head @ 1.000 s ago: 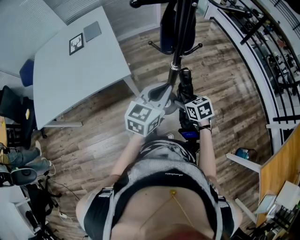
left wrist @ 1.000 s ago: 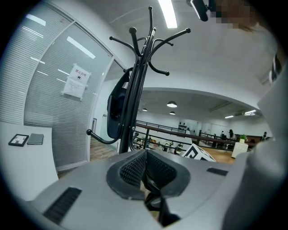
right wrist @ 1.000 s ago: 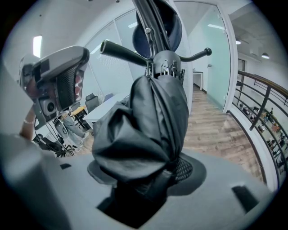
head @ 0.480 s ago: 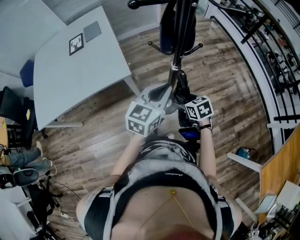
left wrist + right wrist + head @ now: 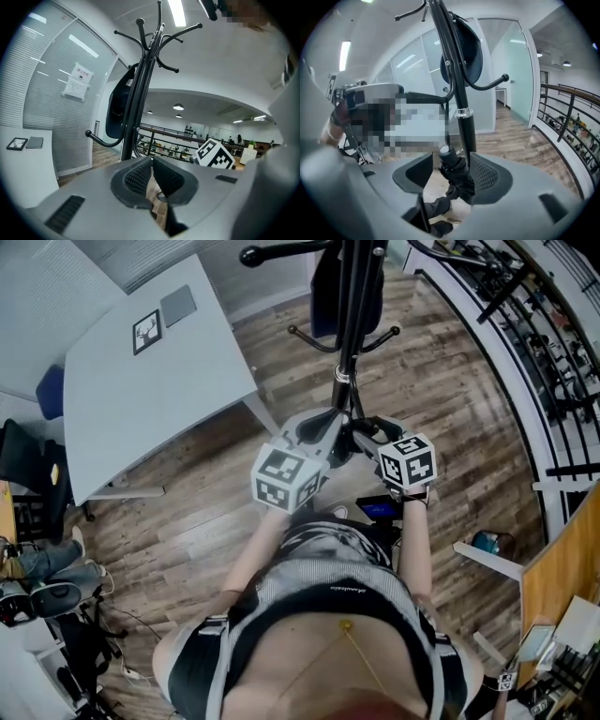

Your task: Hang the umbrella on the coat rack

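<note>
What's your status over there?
Left tongs shut. Right tongs just closing, folded umbrella between, not clamped. Not yet on coat rack. Dark item hangs there.

No legible text anywhere; print on the wall notice (image 5: 78,80) too small.

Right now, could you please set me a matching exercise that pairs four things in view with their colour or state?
Things:
1. umbrella
2. coat rack
3. table
4. left claw

Descriptions:
A. shut and empty
B. white, carrying a framed picture
C. folded up, black fabric
D. tall, with curved hooks

Pairs: 1-C; 2-D; 3-B; 4-A
</note>
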Tool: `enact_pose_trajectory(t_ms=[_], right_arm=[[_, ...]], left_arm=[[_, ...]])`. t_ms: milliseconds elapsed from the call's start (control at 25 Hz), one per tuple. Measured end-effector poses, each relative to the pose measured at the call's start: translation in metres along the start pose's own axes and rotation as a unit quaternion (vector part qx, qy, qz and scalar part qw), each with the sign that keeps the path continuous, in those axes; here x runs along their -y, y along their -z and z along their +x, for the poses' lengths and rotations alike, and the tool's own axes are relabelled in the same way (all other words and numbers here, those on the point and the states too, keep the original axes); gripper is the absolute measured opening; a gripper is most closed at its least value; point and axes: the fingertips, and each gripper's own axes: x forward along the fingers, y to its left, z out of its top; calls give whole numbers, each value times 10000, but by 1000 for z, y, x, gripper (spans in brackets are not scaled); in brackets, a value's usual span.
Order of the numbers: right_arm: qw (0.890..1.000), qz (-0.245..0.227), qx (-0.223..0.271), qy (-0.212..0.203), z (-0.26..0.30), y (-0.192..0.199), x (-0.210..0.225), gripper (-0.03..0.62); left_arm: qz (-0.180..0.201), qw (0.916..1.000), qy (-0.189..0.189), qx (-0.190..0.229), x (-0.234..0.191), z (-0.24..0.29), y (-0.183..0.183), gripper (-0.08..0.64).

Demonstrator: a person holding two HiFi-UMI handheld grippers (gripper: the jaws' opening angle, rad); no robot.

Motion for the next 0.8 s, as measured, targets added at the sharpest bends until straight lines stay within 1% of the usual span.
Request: enact_pose_trajectory(t_ms=[200,440,640,800], right_arm=[[9996,11,269,-32,-4,-6,-4,250],[9990,-81,423,92,-10,-14,-5,250],[9985,18,533,124,-13,-17,-6,249],[9967,116,796,85,-19,-27,-10,230]], left_arm=[[-8,10000,4,-48,1,2,4,15],[-5,10000,-11,-77,0,3,5,15],[-51,9999,-62,-114,-2,5,7,15],[-54,9998,-33,-168,-2,6,10,15]])
